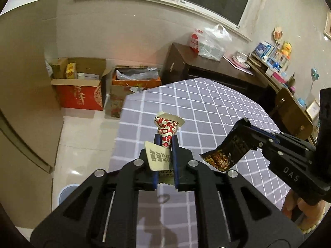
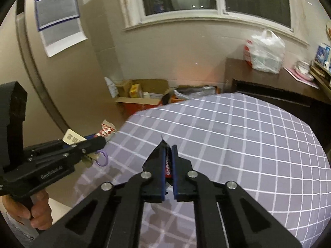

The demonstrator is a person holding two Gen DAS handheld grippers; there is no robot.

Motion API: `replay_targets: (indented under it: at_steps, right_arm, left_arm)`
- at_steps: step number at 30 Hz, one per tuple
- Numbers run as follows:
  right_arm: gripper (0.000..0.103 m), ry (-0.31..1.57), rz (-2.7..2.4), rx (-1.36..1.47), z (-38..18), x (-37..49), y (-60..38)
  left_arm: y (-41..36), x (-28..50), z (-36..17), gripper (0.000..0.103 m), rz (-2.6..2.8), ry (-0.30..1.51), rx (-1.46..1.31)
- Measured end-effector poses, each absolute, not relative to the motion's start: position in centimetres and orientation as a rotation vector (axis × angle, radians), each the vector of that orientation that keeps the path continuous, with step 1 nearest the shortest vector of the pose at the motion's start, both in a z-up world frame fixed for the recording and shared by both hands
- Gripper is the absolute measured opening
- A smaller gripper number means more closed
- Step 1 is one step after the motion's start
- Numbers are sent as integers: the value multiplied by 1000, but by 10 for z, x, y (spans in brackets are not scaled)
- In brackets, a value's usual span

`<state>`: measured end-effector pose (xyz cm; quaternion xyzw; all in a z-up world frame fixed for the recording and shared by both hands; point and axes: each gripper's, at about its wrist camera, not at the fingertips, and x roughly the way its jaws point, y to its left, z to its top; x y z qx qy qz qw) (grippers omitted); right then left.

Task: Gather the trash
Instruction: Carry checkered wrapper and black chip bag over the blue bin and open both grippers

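The left claw (image 1: 165, 139) is closed on a crumpled red-and-white checked paper wrapper (image 1: 167, 127), held above the left edge of the counter (image 1: 206, 107), which is covered by a grey cloth with a white grid. The right claw (image 2: 168, 149) is closed on a dark, torn foil snack packet (image 1: 227, 148), held clear above the counter, toward its right side.

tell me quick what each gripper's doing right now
left gripper: shut on a red-and-white paper wrapper.
right gripper: shut on a dark snack packet.
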<state>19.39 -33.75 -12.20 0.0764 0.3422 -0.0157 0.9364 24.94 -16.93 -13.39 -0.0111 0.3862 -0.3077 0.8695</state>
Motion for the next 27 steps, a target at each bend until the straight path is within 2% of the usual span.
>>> replay_targets:
  at_steps: [9, 18, 24, 27]
  right_arm:
    - [6, 687, 132, 125, -111, 196, -225]
    - [6, 772, 295, 116, -157, 219, -104]
    - [6, 830, 320, 84, -201, 241, -53]
    - [6, 857, 302, 68, -220, 250, -46]
  left_arm:
    - [-48, 221, -134, 10, -511, 782, -80]
    - [77, 217, -179, 10, -319, 849, -115]
    - [102, 242, -227, 11, -262, 937, -120]
    - [100, 256, -248, 15, -260, 989, -115]
